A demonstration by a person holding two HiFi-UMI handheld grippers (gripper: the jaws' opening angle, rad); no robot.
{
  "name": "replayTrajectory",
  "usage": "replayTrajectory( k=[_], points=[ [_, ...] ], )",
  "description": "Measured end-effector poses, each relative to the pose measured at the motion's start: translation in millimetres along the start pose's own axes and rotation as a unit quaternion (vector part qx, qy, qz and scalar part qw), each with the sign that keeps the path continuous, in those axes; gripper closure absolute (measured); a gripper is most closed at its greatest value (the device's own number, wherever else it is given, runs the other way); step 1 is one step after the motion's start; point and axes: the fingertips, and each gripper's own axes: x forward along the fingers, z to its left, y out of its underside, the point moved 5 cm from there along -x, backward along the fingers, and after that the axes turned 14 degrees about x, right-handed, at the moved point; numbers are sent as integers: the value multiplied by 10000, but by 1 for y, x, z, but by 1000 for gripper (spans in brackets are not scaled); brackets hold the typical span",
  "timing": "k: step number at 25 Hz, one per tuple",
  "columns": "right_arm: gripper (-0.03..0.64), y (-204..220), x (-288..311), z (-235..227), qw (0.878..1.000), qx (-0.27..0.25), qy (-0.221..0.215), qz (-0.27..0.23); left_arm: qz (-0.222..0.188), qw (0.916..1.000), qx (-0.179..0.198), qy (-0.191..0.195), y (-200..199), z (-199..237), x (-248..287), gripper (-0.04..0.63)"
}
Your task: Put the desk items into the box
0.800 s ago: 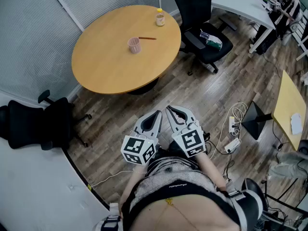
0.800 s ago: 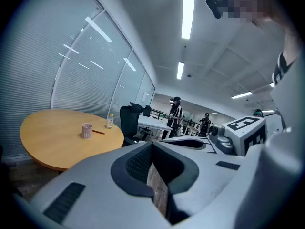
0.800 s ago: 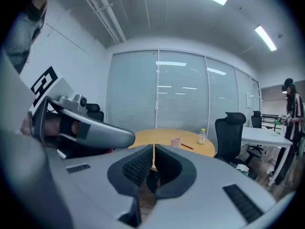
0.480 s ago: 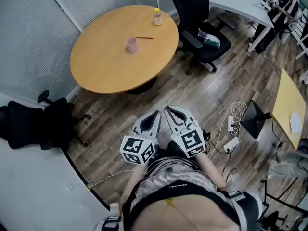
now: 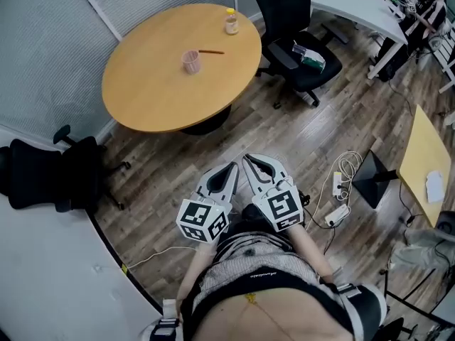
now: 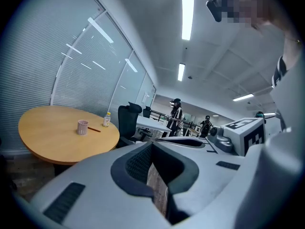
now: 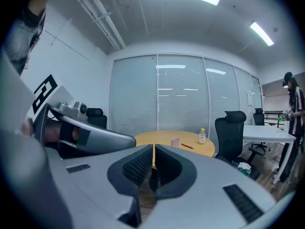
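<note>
Far ahead of pressed-together left hand-held gripper (image 5: pixel 230 169) and right hand-held gripper (image 5: pixel 249 161): pink cup (image 5: pixel 190 61).

The left gripper (image 6: pixel 152 146) has its jaws closed tip to tip, with nothing between them. Ahead and to its left stands a round wooden desk (image 6: pixel 47 135). On it are a pink cup (image 6: pixel 83 127), a thin stick (image 6: pixel 94 129) just beside the cup, and a small bottle (image 6: pixel 106 120) farther off. A black chair (image 6: pixel 127 123) stands just beyond the desk.
</note>
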Motion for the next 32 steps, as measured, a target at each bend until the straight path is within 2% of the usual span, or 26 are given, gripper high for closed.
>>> replayTrajectory(
  k=[6,15,32],
  points=[
    [588,1,2,-4,10000,60,34,-33,-7,10000,-11,11,0,1,4,577],
    [588,-5,22,-22,9998,150,118,-16,-65,9997,6,231,-7,17,30,577],
    [588,-46,114,-66,9987,25,498,-55,-90,9976,113,673,-38,109,104,577]
  ],
)
